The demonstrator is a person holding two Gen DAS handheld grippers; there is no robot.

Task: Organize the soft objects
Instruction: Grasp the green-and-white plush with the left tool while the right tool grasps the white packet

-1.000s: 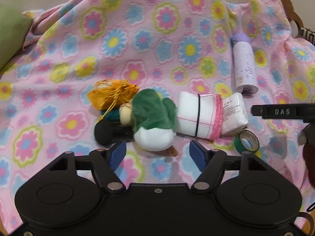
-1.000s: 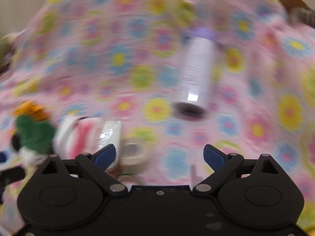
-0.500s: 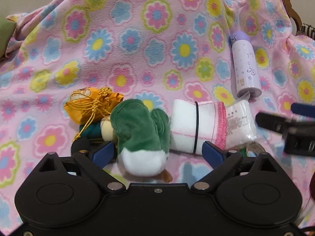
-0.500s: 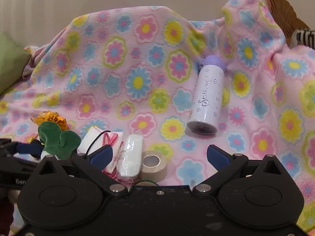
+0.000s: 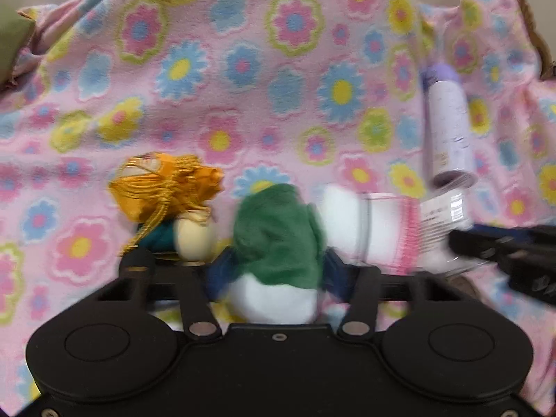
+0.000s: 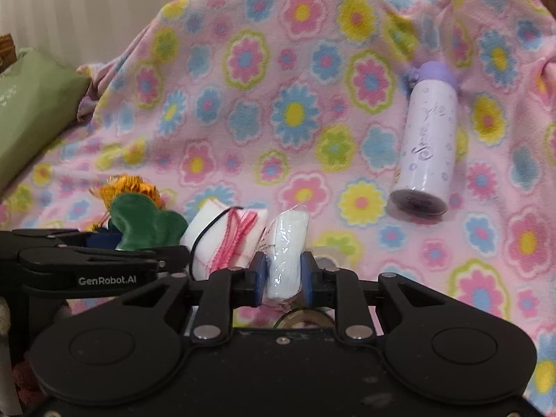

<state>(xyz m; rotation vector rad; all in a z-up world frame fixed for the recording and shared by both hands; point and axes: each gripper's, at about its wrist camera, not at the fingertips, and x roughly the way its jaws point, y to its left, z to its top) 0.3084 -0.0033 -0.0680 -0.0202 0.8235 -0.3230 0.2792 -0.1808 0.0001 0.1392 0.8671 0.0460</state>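
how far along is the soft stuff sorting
Nothing looks sorted yet. In hand: the left tongs have just closed on the green and white plush toy; the right tongs have just closed on the plastic-wrapped white roll. Left on the flowered pink blanket: the orange drawstring pouch and banded white cloth.

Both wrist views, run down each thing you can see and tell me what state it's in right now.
Left gripper: jaws just closed, shut on green plush toy.
Right gripper: jaws just closed, shut on plastic-wrapped white roll.
Folded white cloth: lying banded, ungripped.
Purple bottle: lying on its side, capped.
Orange pouch: lying, drawstring closed.
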